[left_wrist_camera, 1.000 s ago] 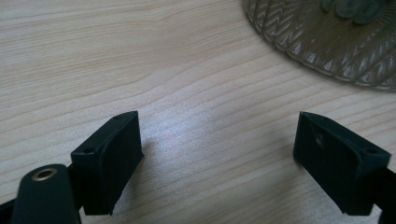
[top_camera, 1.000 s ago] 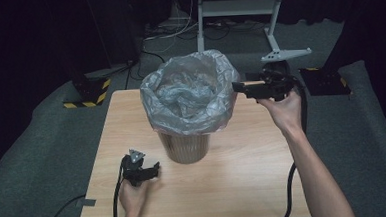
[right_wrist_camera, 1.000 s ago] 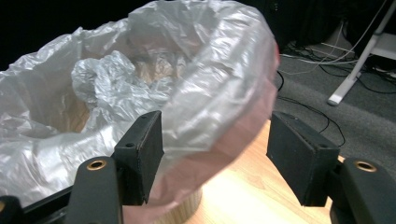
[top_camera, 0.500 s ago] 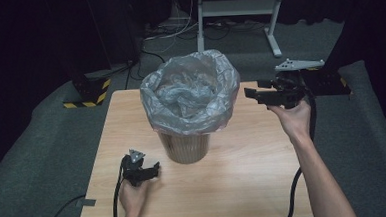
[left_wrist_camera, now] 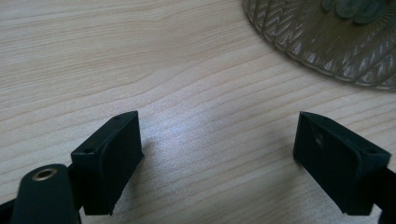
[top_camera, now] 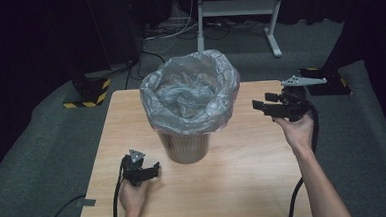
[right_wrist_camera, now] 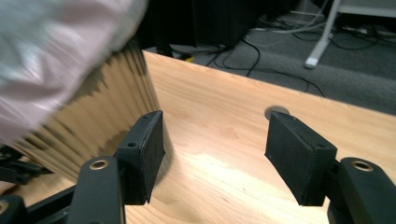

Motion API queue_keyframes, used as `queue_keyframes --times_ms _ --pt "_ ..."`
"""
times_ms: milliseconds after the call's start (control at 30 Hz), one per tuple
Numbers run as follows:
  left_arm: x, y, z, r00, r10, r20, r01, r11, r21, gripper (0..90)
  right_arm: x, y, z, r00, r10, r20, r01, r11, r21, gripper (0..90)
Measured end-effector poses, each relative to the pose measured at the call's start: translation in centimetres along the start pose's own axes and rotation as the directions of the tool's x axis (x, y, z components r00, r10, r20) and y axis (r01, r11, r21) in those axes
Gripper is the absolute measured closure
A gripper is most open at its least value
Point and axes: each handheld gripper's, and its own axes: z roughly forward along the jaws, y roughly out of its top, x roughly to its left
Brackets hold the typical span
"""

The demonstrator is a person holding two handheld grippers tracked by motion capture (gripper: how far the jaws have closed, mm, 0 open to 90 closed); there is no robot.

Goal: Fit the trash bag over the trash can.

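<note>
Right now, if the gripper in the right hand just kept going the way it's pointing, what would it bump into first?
Probably the ribbed bin: the right gripper points left toward it, jaws open and empty. Its own view shows the bin's wall beside one jaw, so it might only graze it.

Left gripper [top_camera: 151, 169] rests low, jaws apart; right gripper [top_camera: 260, 101] held level, jaws apart.

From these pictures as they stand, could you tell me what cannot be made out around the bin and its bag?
- Inside of the bag: high view, crumpled folds hide whether anything lies in it.
- Bin: high view, the bag's overhang covers its rim; the left gripper view cuts off all but its base.
- Bag in the right gripper view: blurred and cut by the left edge.
- Table: the bin hides what stands behind it.
</note>
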Motion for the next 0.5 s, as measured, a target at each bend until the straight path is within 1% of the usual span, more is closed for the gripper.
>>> queue_keyframes --times_ms 67,100,133,233,267,300,367,400,500 --pt "0.0 0.0 0.0 1.0000 0.000 0.000 0.000 1.0000 0.000 15.5 -0.1 -0.6 0.2 0.9999 0.001 0.014 -0.001 1.000 0.012 37.0" --pt "0.0 0.0 0.0 1.0000 0.000 0.000 0.000 1.0000 0.000 15.6 -0.1 -0.6 0.2 0.9999 0.001 0.014 -0.001 1.000 0.012 37.0" --pt "0.0 0.0 0.0 1.0000 -0.001 0.000 0.001 1.0000 0.000 15.6 -0.2 -1.3 0.6 0.9996 -0.004 0.027 0.003 1.000 0.029 36.9" --pt "0.0 0.0 0.0 1.0000 0.000 0.000 0.000 1.0000 0.000 15.6 -0.3 -2.1 1.0 0.9990 -0.007 0.043 0.005 0.999 0.047 36.8" --pt "0.0 0.0 0.0 1.0000 0.000 0.000 0.000 1.0000 0.000 15.5 -0.3 -2.1 1.0 0.9990 -0.007 0.043 0.005 0.999 0.047 36.8" --pt "0.0 0.0 0.0 1.0000 -0.001 0.000 0.001 1.0000 0.000 15.6 -0.3 -2.7 1.3 0.9988 -0.008 0.048 0.005 0.998 0.057 36.8" --pt "0.0 0.0 0.0 1.0000 -0.001 0.000 0.001 1.0000 0.000 15.6 -0.3 -3.0 1.4 0.9986 -0.008 0.053 0.005 0.998 0.062 36.7" --pt "0.0 0.0 0.0 1.0000 0.000 0.000 0.000 1.0000 0.000 15.5 -0.3 -3.4 1.8 0.9978 -0.014 0.065 0.010 0.997 0.075 36.7" --pt "0.0 0.0 0.0 1.0000 -0.001 0.000 0.001 1.0000 0.000 15.6 -0.5 -4.2 2.2 0.9980 -0.003 0.064 -0.002 0.997 0.082 36.6"
